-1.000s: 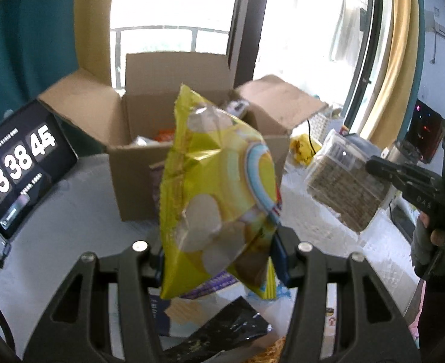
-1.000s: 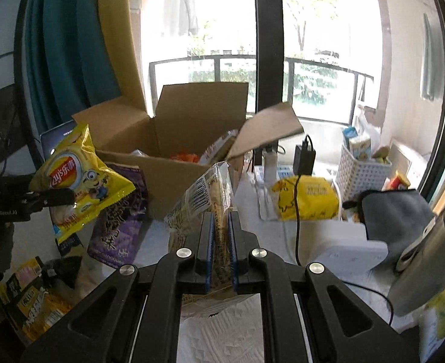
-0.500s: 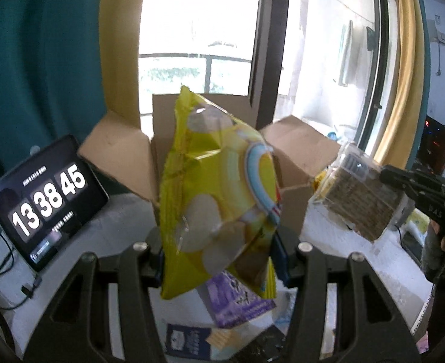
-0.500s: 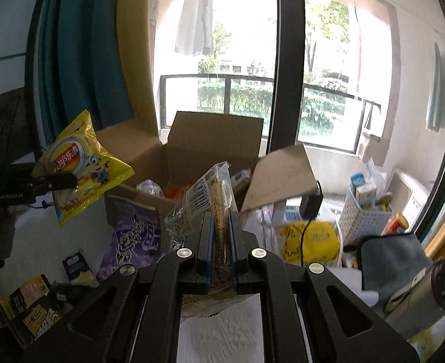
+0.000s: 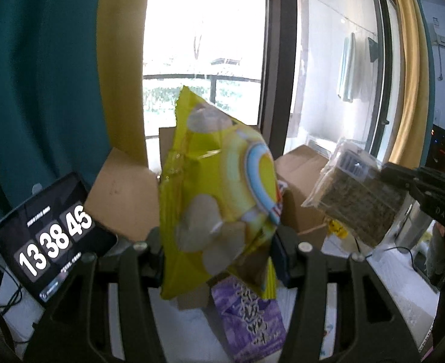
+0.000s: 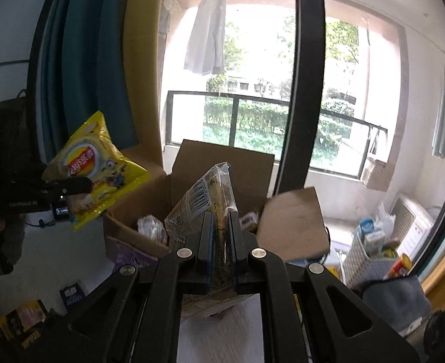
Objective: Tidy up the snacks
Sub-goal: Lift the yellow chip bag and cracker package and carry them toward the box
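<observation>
Left wrist only: clock tablet (image 5: 53, 236)

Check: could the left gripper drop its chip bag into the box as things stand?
Probably yes. The left gripper holds the chip bag near the box, whose flaps are open; nothing blocks its top.

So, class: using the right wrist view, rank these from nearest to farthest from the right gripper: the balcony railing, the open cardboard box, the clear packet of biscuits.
1. Clear packet of biscuits: clamped in the right gripper.
2. Open cardboard box: just behind the packet, centre.
3. Balcony railing: outside the window, far behind the box.
</observation>
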The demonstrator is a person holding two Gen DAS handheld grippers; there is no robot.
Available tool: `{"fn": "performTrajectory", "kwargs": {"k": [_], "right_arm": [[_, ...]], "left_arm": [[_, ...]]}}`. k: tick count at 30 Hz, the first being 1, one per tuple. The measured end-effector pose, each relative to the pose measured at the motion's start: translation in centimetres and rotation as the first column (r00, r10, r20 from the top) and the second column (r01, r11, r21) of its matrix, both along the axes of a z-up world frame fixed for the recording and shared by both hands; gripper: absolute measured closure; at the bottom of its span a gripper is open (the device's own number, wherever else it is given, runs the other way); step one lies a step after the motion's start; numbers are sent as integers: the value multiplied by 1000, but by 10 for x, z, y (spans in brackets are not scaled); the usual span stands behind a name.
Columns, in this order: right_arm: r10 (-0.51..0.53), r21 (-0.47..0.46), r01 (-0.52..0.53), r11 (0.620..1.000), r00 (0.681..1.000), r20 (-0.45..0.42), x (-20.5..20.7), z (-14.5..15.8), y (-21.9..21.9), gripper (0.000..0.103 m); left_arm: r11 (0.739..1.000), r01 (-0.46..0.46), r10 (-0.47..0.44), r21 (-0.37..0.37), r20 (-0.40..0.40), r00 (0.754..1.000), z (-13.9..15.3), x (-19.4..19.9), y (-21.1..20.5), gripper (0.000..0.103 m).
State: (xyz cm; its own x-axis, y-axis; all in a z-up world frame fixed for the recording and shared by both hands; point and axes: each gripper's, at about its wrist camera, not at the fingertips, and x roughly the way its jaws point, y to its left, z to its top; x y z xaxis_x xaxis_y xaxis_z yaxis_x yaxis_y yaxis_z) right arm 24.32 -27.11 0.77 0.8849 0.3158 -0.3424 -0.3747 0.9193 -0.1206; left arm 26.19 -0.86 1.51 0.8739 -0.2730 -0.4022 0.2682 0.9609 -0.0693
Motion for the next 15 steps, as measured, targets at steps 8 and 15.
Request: {"fn": "performTrajectory", "kwargs": {"k": [8, 15], "right_arm": [[5, 12, -6, 1000, 999, 32, 26, 11, 4, 94], [-19, 34, 17, 999, 998, 64, 50, 16, 6, 94]], "left_arm": [[1000, -2, 1, 16, 20, 1000, 5, 28, -11, 49], [1000, -13, 13, 3, 13, 1000, 2, 57, -13, 49]]}}
